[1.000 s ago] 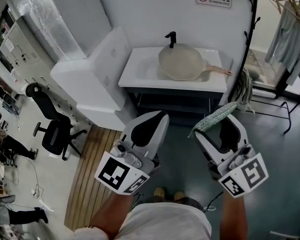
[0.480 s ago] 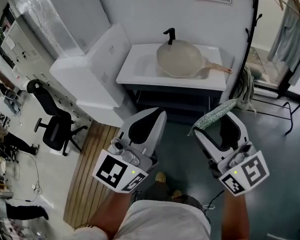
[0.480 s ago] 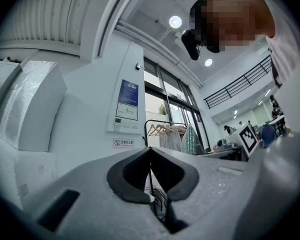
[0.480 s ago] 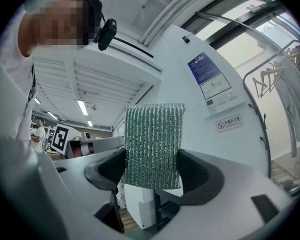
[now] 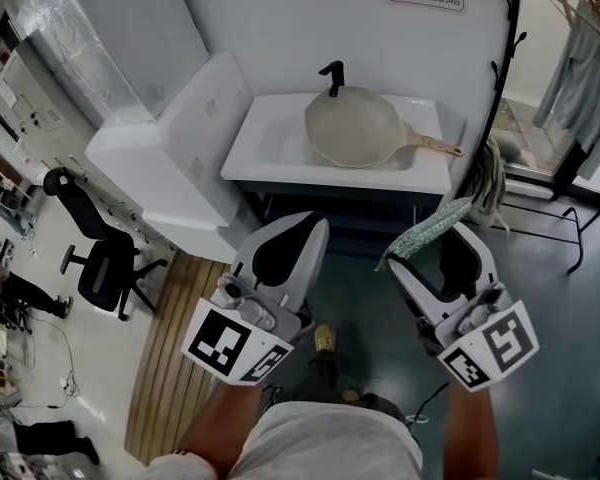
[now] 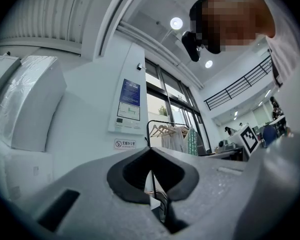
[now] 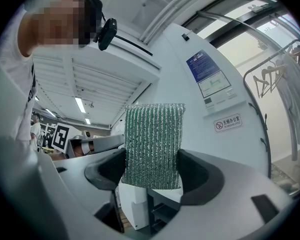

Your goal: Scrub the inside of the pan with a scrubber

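Note:
A beige pan with a pale handle pointing right lies in the white sink at the far wall. My right gripper is shut on a green scrubber, which sticks up and left past its tips. In the right gripper view the scrubber stands upright between the jaws. My left gripper is shut and holds nothing; its tips meet. Both grippers hover well in front of the sink, above the floor.
A black faucet rises behind the pan. A white cabinet adjoins the sink on the left. A black coat rack with a mop stands right of the sink. An office chair is at the left, by wooden floor slats.
The sink and pan have shifted slightly left and lower in the head view as the person steps toward them. Both grippers keep their pose and grip.

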